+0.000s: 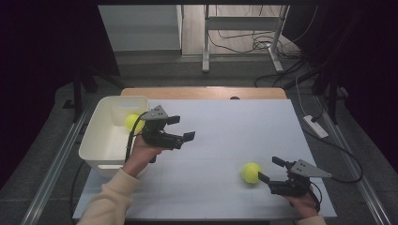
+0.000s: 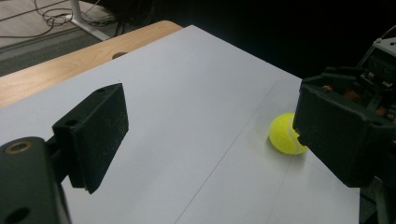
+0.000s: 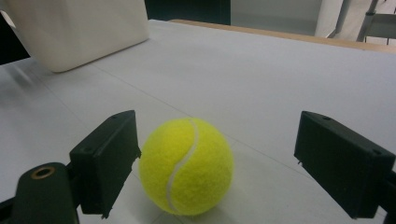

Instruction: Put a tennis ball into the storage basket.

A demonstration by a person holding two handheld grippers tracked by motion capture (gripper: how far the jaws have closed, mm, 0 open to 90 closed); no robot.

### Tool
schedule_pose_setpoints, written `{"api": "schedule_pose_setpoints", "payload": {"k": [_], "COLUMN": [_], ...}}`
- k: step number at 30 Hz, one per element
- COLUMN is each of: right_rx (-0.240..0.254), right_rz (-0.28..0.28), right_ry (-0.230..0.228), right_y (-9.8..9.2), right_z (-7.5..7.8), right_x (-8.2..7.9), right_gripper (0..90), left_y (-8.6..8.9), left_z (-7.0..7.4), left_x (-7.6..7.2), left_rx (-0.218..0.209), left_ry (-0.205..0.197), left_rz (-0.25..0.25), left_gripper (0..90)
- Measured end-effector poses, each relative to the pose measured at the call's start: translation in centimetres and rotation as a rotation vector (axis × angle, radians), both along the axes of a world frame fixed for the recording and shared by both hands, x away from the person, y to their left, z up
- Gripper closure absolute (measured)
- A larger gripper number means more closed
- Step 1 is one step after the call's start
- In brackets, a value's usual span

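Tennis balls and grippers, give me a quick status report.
Left gripper open, empty, beside the bin. Right gripper open, jaws either side of the table ball, no grip yet. Second ball in the bin. Nothing in the way.

No readable writing anywhere. The tennis ball (image 3: 186,166) on the desk (image 1: 225,126) shows its white seam and no brand mark; the second ball (image 1: 132,122), inside the white bin (image 1: 96,140), is too small to tell. Bin walls and desk surface carry no labels.
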State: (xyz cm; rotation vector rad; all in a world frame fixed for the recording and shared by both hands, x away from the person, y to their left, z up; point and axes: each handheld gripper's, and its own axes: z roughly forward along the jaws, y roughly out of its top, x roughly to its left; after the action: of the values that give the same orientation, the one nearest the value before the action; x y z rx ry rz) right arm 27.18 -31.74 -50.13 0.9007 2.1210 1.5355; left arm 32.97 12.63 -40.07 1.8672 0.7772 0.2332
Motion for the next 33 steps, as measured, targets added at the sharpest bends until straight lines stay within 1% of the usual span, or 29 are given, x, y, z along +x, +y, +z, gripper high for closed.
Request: {"api": "schedule_pose_setpoints", "payload": {"k": [7, 8, 13, 15, 19, 24, 26, 33], "right_rx": [0.001, 0.001, 0.003, 0.008, 0.003, 0.011, 0.010, 0.015], "right_rz": [0.008, 0.010, 0.002, 0.003, 0.006, -0.001, -0.001, -0.005], "right_ry": [-0.004, -0.002, -0.001, 0.004, -0.001, -0.003, -0.005, -0.006], "right_y": [0.0, 0.0, 0.0, 0.1, 0.2, 0.3, 0.3, 0.3], "right_z": [0.0, 0.0, 0.0, 0.1, 0.1, 0.4, 0.4, 0.5], "right_x": [0.0, 0.1, 0.2, 0.1, 0.2, 0.1, 0.1, 0.1], "right_gripper": [13.9, 13.9, 13.9, 13.9, 13.9, 13.9, 13.9, 13.9], "left_y": [-0.7, -1.0, -1.5, -1.7, -2.0, -2.2, -2.5, -3.2], "left_z": [-0.3, -0.4, -0.7, -0.8, -0.9, -1.1, -1.2, -1.6], "left_x": [-0.1, 0.0, 0.1, 0.1, 0.1, 0.3, 0.3, 0.4], "left_rx": [0.000, -0.002, -0.004, 0.001, 0.000, -0.006, 0.001, -0.003], "left_ry": [0.012, 0.017, 0.021, 0.022, 0.024, 0.031, 0.034, 0.039], "left_rz": [-0.010, -0.018, -0.034, -0.042, -0.054, -0.057, -0.067, -0.083], "left_gripper": [11.8, 11.8, 11.8, 11.7, 11.9, 11.9, 11.9, 11.9]}}
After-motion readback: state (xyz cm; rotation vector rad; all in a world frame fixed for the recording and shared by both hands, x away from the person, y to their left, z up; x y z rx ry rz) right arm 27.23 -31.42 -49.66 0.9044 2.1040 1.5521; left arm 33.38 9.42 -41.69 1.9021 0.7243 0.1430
